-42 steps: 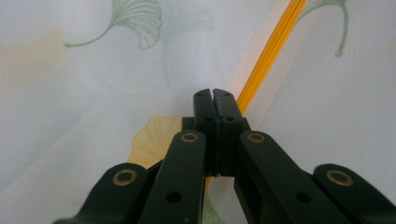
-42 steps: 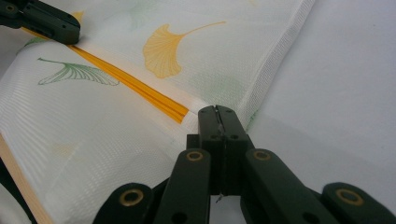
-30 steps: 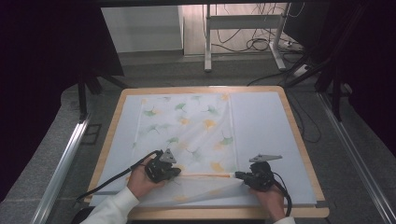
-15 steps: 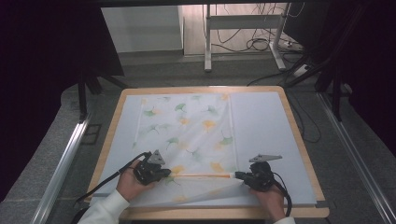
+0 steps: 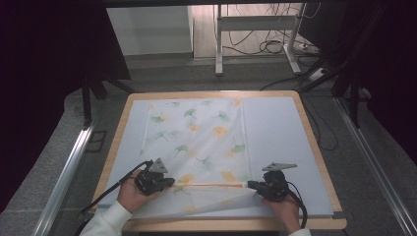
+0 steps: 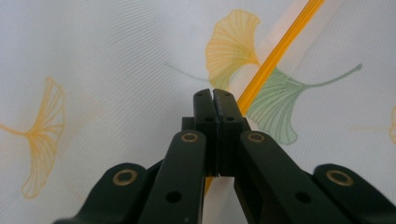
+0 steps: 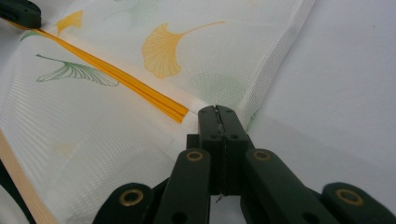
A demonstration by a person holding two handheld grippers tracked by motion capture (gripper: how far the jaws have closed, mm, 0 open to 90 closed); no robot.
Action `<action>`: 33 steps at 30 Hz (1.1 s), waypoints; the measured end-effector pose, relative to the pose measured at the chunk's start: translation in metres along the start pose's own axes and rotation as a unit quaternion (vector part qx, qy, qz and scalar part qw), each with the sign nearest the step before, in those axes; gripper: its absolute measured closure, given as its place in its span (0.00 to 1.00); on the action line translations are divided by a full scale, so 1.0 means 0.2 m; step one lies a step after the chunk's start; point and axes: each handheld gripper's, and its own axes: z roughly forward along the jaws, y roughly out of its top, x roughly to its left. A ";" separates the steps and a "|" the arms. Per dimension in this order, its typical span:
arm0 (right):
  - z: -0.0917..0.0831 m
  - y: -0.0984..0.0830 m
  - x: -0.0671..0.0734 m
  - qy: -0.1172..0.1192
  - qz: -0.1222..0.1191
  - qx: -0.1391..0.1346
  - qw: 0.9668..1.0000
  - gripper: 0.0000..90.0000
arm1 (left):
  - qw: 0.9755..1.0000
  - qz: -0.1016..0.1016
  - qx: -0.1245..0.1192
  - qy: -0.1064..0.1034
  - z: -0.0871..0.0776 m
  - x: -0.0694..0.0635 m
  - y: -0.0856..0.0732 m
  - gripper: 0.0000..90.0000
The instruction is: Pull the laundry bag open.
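Lower left of high view: left hand (image 5: 129, 194) angled inward, left gripper (image 5: 169, 182) pinched tight on orange-edged fold of leaf-print cloth (image 5: 196, 142), which lies spread mid-table. Lower right: right hand (image 5: 282, 209) pointing left, right gripper (image 5: 250, 185) clamping same fold's opposite end.

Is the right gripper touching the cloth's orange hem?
Touching. In the right gripper view the right gripper is shut on the cloth right where the orange hem ends, fabric pinched between its jaws.

The cloth (image 5: 196, 142) lies on the table's (image 5: 305, 128) left part, seemingly flat.
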 end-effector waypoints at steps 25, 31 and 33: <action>0.00 0.00 0.00 0.002 0.001 -0.002 1.000 1.00 | 1.000 -0.020 0.000 0.021 -0.08 0.04 -0.10 1.00; 0.00 0.00 0.00 0.002 0.001 -0.002 1.000 1.00 | 0.999 -0.028 0.001 0.024 -0.09 0.06 -0.13 1.00; 0.00 0.00 0.00 0.002 0.001 -0.002 1.000 1.00 | 0.999 -0.029 0.002 0.024 -0.10 0.06 -0.13 1.00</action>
